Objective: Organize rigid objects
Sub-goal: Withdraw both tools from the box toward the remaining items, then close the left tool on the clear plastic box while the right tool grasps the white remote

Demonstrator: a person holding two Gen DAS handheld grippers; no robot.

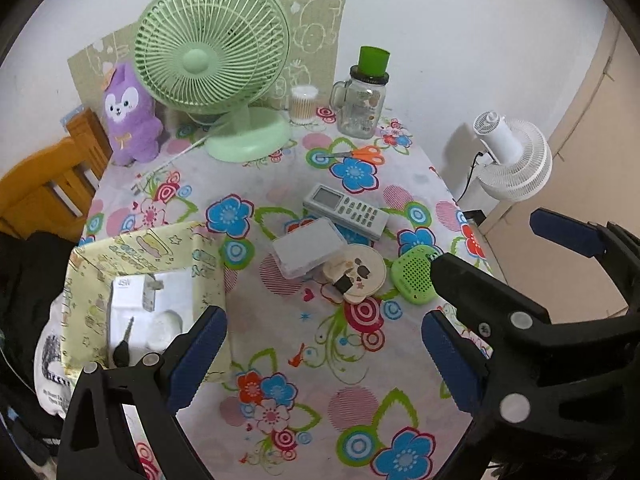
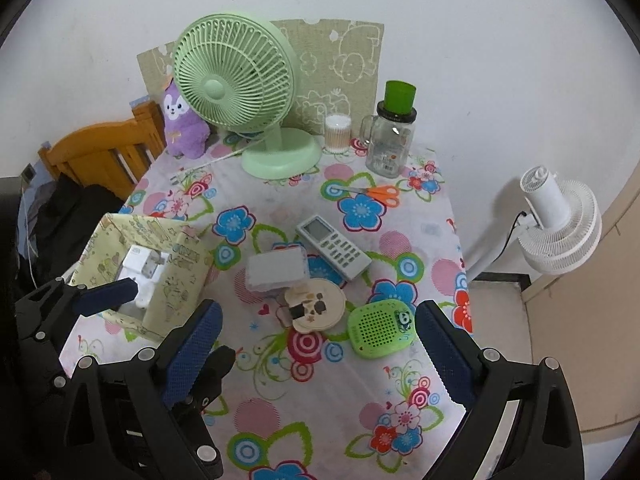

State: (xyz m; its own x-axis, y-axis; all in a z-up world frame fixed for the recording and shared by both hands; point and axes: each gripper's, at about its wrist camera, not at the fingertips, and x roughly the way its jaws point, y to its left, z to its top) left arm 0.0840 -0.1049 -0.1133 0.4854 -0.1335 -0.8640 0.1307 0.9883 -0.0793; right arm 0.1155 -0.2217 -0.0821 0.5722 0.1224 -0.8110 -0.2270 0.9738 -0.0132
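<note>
On the floral tablecloth (image 1: 320,360) lie a grey remote (image 1: 346,210), a clear plastic case (image 1: 308,250), a round cream compact (image 1: 358,276) and a green speaker (image 1: 416,276). The same remote (image 2: 334,248), case (image 2: 278,270), compact (image 2: 316,306) and speaker (image 2: 380,330) show in the right wrist view. A yellow patterned box (image 1: 144,280) at the left holds a white charger and a key. My left gripper (image 1: 324,356) is open and empty above the cloth beside the box. My right gripper (image 2: 318,354) is open and empty, near the speaker.
A green desk fan (image 1: 212,52), a purple plush (image 1: 128,116), a cotton-swab tub (image 1: 304,104), a glass jar mug with green cup (image 1: 362,104) and orange scissors (image 1: 360,154) stand at the back. A wooden chair (image 1: 44,188) is left; a white fan (image 1: 516,160) right.
</note>
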